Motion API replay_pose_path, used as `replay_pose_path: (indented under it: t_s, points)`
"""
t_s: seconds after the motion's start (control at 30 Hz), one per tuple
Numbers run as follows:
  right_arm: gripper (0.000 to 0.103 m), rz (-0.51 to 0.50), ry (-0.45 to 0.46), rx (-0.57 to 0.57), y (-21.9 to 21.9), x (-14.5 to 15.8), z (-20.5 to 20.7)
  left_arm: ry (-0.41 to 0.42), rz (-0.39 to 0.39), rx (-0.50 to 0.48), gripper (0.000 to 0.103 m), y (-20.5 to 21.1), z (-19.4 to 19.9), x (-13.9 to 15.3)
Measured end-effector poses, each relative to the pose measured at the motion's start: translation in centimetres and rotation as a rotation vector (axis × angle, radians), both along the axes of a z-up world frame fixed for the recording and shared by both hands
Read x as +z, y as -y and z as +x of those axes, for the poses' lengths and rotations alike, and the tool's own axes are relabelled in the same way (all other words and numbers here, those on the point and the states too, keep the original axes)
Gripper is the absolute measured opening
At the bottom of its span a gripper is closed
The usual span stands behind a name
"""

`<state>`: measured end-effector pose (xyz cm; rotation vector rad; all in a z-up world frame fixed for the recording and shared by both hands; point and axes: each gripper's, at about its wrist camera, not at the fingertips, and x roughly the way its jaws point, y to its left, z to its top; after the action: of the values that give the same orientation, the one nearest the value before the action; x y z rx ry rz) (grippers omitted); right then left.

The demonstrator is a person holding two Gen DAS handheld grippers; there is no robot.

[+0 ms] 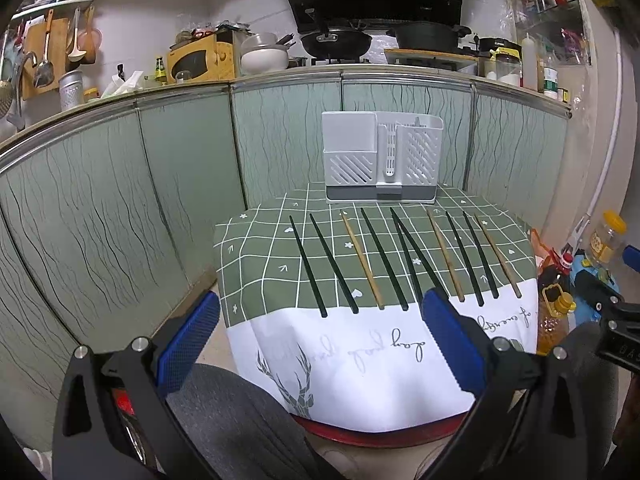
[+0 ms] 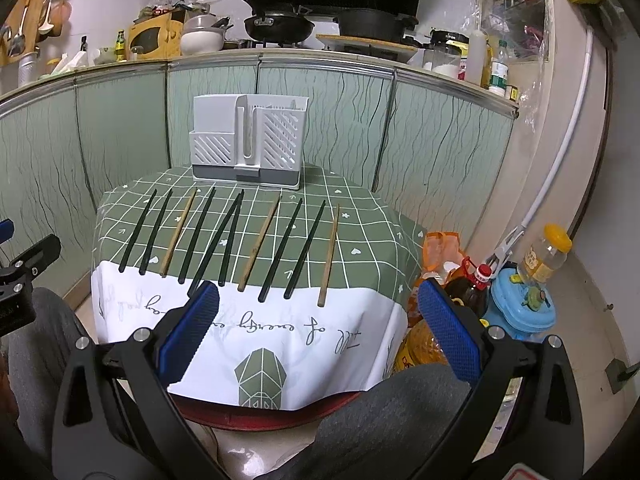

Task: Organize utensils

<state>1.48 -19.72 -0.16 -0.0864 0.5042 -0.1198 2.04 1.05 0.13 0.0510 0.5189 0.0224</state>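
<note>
- Ten chopsticks [image 1: 400, 258] lay in a row on the green checked cloth [image 1: 248, 264], seven dark and three of pale wood, none yet lifted.
- Each stick ran with its long axis from the near cloth edge toward the white holder [image 1: 382, 156], thick ends nearest the person; two dark ones near the middle crossed at their far tips.
- The holder stood upright at the far side of the table, behind the row and apart from it, its compartments open at the top.
- The left gripper [image 1: 320, 344] hung short of the near table edge with its blue pads [image 1: 188, 344] spread wide and nothing between them.
- The right gripper [image 2: 318, 330] was likewise held back from the table, pads [image 2: 448, 332] well apart and empty.
- In the left wrist view the row lay ahead and somewhat to the right of the fingers, the middle sticks pointing almost at the right pad.
- In the right wrist view the row sat ahead and mostly to the left, with the rightmost wooden stick [image 2: 329, 256] between the pads.
- My reading: no pick had begun; each gripper was nearest the sticks on its own side, and a pinch across a thick end looked the natural approach.
</note>
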Motion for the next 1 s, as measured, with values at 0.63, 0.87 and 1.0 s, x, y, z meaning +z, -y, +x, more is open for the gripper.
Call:
replay_pose_path:
  t_s: [0.63,0.87,1.0]
  points:
    - [0.095,0.007,-0.012,0.049,0.2,-0.1,0.9,-0.017,-0.016,-0.047,0.099,-1.1,0.9,-0.7]
    - [0.095,0.006,-0.014,0.047,0.9,-0.5,0.8,-0.005,0.027,-0.065,0.099,-1.0,0.9,-1.0]
    - [0.095,0.002,-0.015,0.037,1.3,-0.5,0.5,0.007,0.028,-0.084,0.099,-1.1,0.7,-1.0]
